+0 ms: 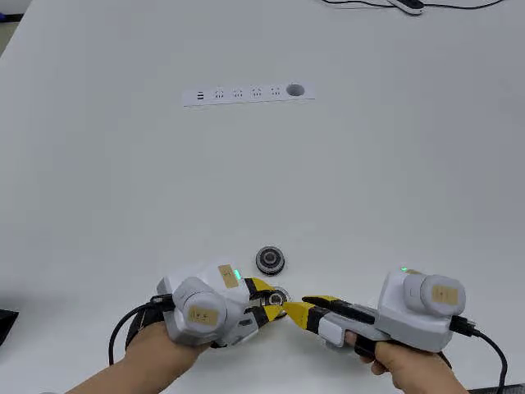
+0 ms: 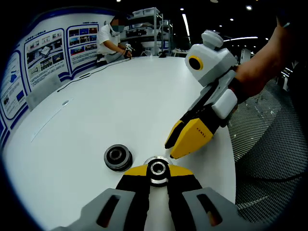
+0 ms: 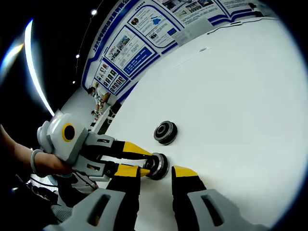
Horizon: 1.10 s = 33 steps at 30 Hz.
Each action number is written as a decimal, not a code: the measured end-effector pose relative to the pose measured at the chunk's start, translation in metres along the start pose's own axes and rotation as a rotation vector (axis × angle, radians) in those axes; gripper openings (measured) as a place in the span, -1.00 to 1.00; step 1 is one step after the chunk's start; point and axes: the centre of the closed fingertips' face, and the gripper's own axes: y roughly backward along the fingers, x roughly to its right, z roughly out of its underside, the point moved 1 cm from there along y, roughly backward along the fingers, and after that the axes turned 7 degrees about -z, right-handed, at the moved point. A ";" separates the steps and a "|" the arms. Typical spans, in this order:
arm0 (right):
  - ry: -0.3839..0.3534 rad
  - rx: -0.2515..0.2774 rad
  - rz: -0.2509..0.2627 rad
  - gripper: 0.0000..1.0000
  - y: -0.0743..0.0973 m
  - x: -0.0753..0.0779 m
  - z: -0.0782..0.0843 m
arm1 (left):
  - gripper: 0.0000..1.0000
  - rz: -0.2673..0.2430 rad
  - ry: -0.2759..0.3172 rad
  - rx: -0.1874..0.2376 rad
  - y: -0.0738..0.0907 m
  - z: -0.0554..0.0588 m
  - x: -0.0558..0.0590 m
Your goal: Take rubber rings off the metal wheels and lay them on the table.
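left gripper: pinching a small metal wheel edge-on between its yellow tips, low over the table. Grip looks centred in the left gripper view, tips on either side of the hub.

loose wheel: sits flat on the table just ahead of both grippers, touching neither. It has a dark band round the rim, so I'd say its rubber ring is still on. That one's for later.

held wheel: right between the two grippers, clamped by the left one. Can't really make out its ring from the metal at this size. The rim looks silvery in the left gripper view and darker in the right gripper view.

right gripper: jaws spread, tips just beside the held wheel on its right and not gripping anything. In its own view the wheel sits just beyond the gap between the tips.

step in hand: my read is it's lining up to grab the ring off the held wheel.

how to do it well: keep the left clamp steady and on the metal, not on the rubber. Bring one right tip onto the rim's outer edge, nip only the ring, then peel sideways away from the left gripper.

watch out: a straight pull could yank the whole wheel out of the left tips.
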 end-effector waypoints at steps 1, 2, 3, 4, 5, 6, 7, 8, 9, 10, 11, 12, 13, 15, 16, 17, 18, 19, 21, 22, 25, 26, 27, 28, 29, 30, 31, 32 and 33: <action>-0.006 0.002 0.001 -0.46 -0.001 0.001 0.000 | -0.73 0.001 0.000 0.000 0.000 0.000 0.000; -0.025 0.001 0.002 -0.47 -0.002 0.002 0.000 | -0.73 0.001 -0.001 0.001 0.000 0.000 0.000; -0.040 -0.002 0.003 -0.48 -0.002 0.002 0.001 | -0.73 0.002 -0.001 0.001 0.000 0.000 0.000; -0.045 0.001 0.006 -0.49 -0.003 0.003 0.001 | -0.73 0.002 0.000 0.002 0.000 0.000 0.000; -0.061 0.002 0.008 -0.49 -0.003 0.004 0.001 | -0.74 0.002 0.001 0.002 0.000 0.000 0.000; -0.073 -0.001 0.006 -0.50 -0.004 0.004 0.002 | -0.74 0.002 0.001 0.003 0.000 0.000 0.000; -0.078 -0.001 0.008 -0.51 -0.004 0.004 0.002 | -0.74 0.002 0.001 0.003 0.000 0.000 0.000; -0.085 -0.002 0.012 -0.52 -0.005 0.004 0.002 | -0.74 0.002 0.002 0.004 0.000 0.000 0.000; -0.089 -0.006 0.011 -0.53 -0.005 0.004 0.002 | -0.74 0.002 0.001 0.005 0.000 0.000 0.000; -0.094 -0.012 0.011 -0.55 -0.006 0.004 0.003 | -0.74 0.003 0.001 0.006 0.000 0.000 0.001; -0.097 -0.016 0.012 -0.57 -0.007 0.004 0.003 | -0.74 0.004 0.003 0.006 0.000 0.000 0.001; -0.099 -0.019 0.013 -0.57 -0.007 0.004 0.004 | -0.74 0.004 0.003 0.006 0.000 0.000 0.001; -0.101 -0.023 0.009 -0.58 -0.008 0.003 0.004 | -0.74 0.005 0.002 0.007 0.000 0.000 0.000; -0.106 -0.023 0.006 -0.58 -0.009 0.002 0.005 | -0.74 0.005 0.005 0.008 0.000 0.000 0.001; -0.109 -0.023 0.004 -0.58 -0.010 0.002 0.005 | -0.74 0.005 0.004 0.009 0.000 0.000 0.001; -0.110 -0.023 0.003 -0.58 -0.010 0.002 0.005 | -0.74 0.005 0.005 0.009 0.000 0.000 0.001; -0.115 -0.024 0.002 -0.58 -0.012 0.002 0.005 | -0.74 0.005 0.006 0.009 0.000 0.000 0.001; -0.118 -0.020 0.001 -0.58 -0.012 0.002 0.005 | -0.74 0.006 0.006 0.009 0.000 0.000 0.001; -0.130 -0.016 -0.002 -0.58 -0.013 0.002 0.005 | -0.74 0.006 0.006 0.010 0.000 0.000 0.001; -0.134 -0.014 -0.004 -0.58 -0.014 0.002 0.005 | -0.74 0.007 0.006 0.011 0.000 0.000 0.001; -0.141 -0.012 -0.003 -0.58 -0.014 0.003 0.005 | -0.74 0.008 0.009 0.012 0.000 0.001 0.001; -0.146 -0.011 -0.005 -0.58 -0.014 0.003 0.005 | -0.74 0.008 0.009 0.013 0.000 0.001 0.000; -0.153 -0.008 -0.007 -0.58 -0.014 0.003 0.005 | -0.74 0.007 0.010 0.013 0.000 0.002 0.000; -0.157 -0.006 -0.009 -0.59 -0.014 0.003 0.005 | -0.74 0.007 0.011 0.014 0.000 0.002 0.000; -0.162 -0.004 -0.010 -0.59 -0.014 0.003 0.005 | -0.74 0.007 0.011 0.015 0.000 0.002 0.000; -0.173 -0.001 -0.011 -0.58 -0.014 0.004 0.005 | -0.74 0.007 0.013 0.016 0.000 0.003 0.000; -0.177 0.001 -0.012 -0.58 -0.014 0.004 0.005 | -0.74 0.007 0.013 0.016 0.000 0.003 0.000; -0.182 0.001 -0.010 -0.58 -0.014 0.004 0.005 | -0.74 0.007 0.013 0.017 0.000 0.003 -0.001; -0.187 -0.009 -0.012 -0.58 -0.014 0.004 0.007 | -0.74 0.007 0.013 0.017 0.000 0.003 -0.001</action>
